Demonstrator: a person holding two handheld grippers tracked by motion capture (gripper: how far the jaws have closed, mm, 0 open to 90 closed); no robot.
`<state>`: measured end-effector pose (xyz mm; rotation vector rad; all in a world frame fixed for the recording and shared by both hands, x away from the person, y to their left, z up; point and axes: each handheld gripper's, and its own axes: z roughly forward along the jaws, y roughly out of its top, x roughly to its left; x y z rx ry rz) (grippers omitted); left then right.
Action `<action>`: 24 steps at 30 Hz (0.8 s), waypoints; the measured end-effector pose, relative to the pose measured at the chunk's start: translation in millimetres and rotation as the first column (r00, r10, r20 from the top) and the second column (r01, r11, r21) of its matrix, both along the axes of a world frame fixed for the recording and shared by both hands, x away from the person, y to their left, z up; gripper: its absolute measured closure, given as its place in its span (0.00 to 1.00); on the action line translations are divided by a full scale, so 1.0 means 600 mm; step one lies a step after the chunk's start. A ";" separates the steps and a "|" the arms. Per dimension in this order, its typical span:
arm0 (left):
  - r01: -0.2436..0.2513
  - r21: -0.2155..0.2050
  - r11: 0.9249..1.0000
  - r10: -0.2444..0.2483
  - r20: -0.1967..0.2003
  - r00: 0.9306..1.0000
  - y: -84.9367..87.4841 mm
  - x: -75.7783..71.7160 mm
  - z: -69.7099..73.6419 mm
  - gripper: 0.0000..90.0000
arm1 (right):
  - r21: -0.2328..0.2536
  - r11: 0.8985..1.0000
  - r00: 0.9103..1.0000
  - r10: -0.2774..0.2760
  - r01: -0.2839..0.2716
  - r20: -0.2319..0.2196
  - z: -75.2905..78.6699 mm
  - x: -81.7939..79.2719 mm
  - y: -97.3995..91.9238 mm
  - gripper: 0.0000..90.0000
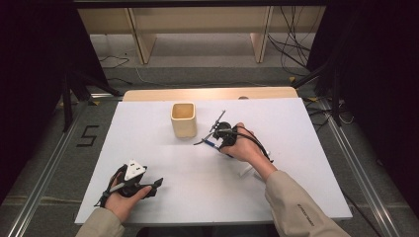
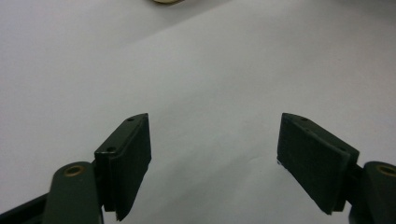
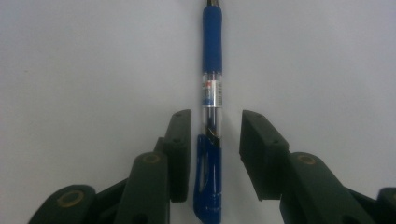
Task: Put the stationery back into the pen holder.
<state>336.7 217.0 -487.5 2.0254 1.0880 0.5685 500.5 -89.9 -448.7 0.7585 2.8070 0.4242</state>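
Observation:
A blue pen (image 3: 212, 93) with a clear barrel lies on the white table sheet (image 1: 163, 163). My right gripper (image 3: 215, 121) stands over its cap end with a jaw on either side. The right pad stands clear of the pen and the left pad is close beside it, so the jaws are open. From above, the right gripper (image 1: 210, 131) sits just right of a tan square cup (image 1: 183, 120), pen (image 1: 211, 144) beneath it. My left gripper (image 1: 157, 183) rests near the front left edge, and its jaws (image 2: 215, 135) stand wide open over bare sheet.
The cup's rim (image 2: 166, 1) peeks in at the top of the left gripper view. A small white thing (image 1: 245, 172) lies by the right wrist. The table's wooden far edge (image 1: 207, 94) borders the sheet, with metal rails and cables on the floor around.

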 end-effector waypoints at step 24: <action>0.001 0.000 1.000 -0.001 0.002 1.000 0.001 0.001 0.000 0.29 | -0.056 0.998 0.998 -0.020 0.017 -0.055 -0.013 0.019 0.024 0.76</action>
